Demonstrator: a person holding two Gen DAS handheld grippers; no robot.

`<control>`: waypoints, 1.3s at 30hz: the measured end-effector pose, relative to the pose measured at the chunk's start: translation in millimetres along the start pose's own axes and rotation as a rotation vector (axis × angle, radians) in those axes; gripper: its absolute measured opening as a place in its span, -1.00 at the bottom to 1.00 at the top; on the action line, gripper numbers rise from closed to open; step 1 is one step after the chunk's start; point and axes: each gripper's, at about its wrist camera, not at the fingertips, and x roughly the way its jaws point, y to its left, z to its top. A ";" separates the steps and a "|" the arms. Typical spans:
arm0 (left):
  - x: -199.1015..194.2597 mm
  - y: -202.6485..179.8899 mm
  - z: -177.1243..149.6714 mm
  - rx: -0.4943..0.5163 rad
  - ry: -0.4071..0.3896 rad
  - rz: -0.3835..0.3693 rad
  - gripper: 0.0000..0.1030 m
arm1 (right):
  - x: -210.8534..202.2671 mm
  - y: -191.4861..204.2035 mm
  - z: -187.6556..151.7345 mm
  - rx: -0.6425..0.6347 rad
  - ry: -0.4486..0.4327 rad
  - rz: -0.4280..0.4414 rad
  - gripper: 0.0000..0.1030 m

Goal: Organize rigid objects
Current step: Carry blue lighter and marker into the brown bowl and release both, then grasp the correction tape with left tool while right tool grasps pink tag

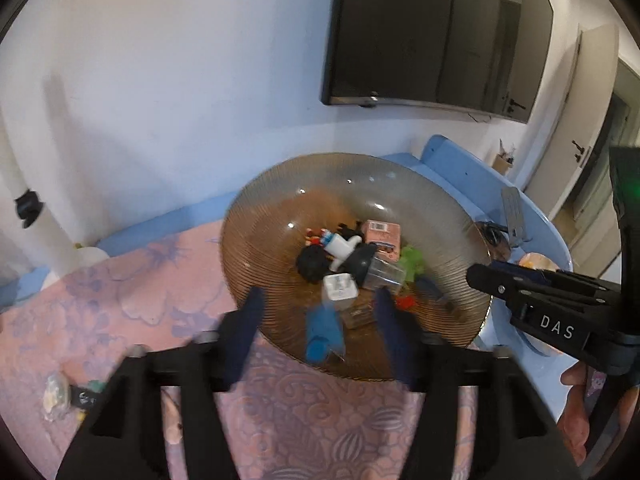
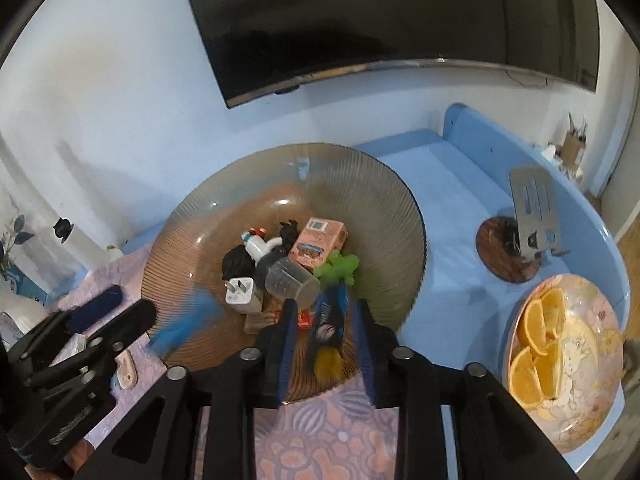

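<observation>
A wide ribbed brown glass bowl (image 1: pixel 280 200) (image 2: pixel 360 184) stands on the table. It holds a white charger (image 1: pixel 340 288), a pink box (image 2: pixel 320 240), a clear cup (image 2: pixel 292 280), a green toy (image 2: pixel 340 266) and a black ball (image 1: pixel 314 264). My left gripper (image 1: pixel 319 300) (image 2: pixel 128 304) is open over the bowl's near side. A blurred light-blue object (image 1: pixel 324 332) (image 2: pixel 188 320) lies between its fingers, untouched. My right gripper (image 2: pixel 325 306) (image 1: pixel 480 278) stands open around a dark-blue object with a yellow end (image 2: pixel 330 332), with gaps on both sides.
A plate (image 2: pixel 592 308) of orange slices sits at the right on the blue table (image 2: pixel 460 184). Behind it stands a metal stand (image 2: pixel 534 208) on a wooden coaster. Pink floral cloth (image 2: pixel 320 440) lies under the bowl. Small items (image 1: pixel 56 396) rest at the cloth's left.
</observation>
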 end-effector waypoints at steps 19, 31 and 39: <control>-143.9 126.6 -134.4 -0.133 -0.116 0.343 0.56 | -52.8 182.7 -124.5 -0.416 -0.143 0.177 0.01; -111.9 185.1 -202.3 -0.287 -0.041 0.388 0.55 | 23.9 207.8 -181.9 -0.472 -0.082 0.150 0.09; -108.5 184.6 -203.9 -0.274 -0.026 0.390 0.56 | 24.7 200.1 -177.4 -0.442 -0.078 0.165 0.15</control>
